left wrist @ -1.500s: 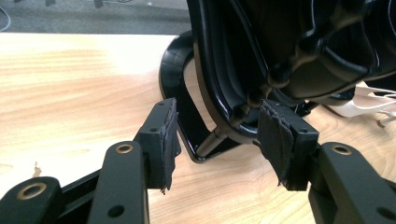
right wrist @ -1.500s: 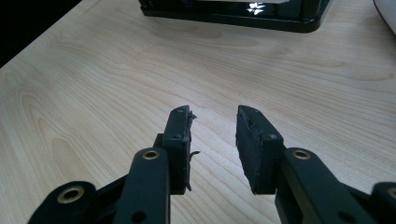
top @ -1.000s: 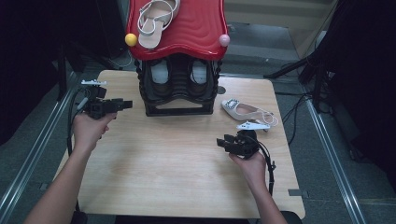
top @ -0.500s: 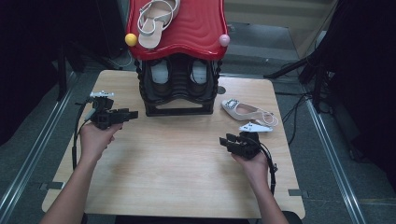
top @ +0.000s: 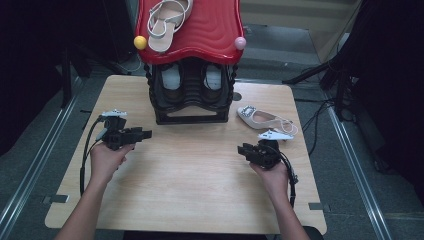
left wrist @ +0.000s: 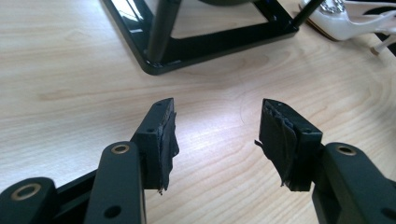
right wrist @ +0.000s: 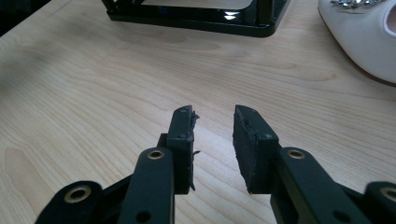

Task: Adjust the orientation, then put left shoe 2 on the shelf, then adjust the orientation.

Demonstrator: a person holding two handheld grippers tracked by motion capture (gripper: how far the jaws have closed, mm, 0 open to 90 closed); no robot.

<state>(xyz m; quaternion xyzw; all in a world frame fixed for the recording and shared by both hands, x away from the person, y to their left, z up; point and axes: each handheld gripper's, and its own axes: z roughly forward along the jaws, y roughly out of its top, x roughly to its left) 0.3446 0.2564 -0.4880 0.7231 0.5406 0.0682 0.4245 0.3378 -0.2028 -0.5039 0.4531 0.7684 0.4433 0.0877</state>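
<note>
High view: a black shoe rack (top: 192,95) with a red wavy top stands at the far middle of the wooden table (top: 190,200), and everything else is placed from it. A beige sandal (top: 167,20) lies on the rack's red top towards its left side. A white heeled shoe (top: 262,119) lies on the table just to the right of the rack's base, toe towards the rack. The left gripper (top: 142,134) is held in a hand to the left of the rack and a little nearer the person, jaws pointing towards the rack's front. The right gripper (top: 243,150) sits nearer the person than the white shoe, to the right of the rack, jaws pointing left. In the left gripper view the left gripper (left wrist: 215,135) has its jaws wide apart over bare wood with nothing between them, the rack's base corner ahead. In the right gripper view the right gripper (right wrist: 212,135) has a narrower gap, also empty, with the white shoe (right wrist: 364,37) ahead at right.
</note>
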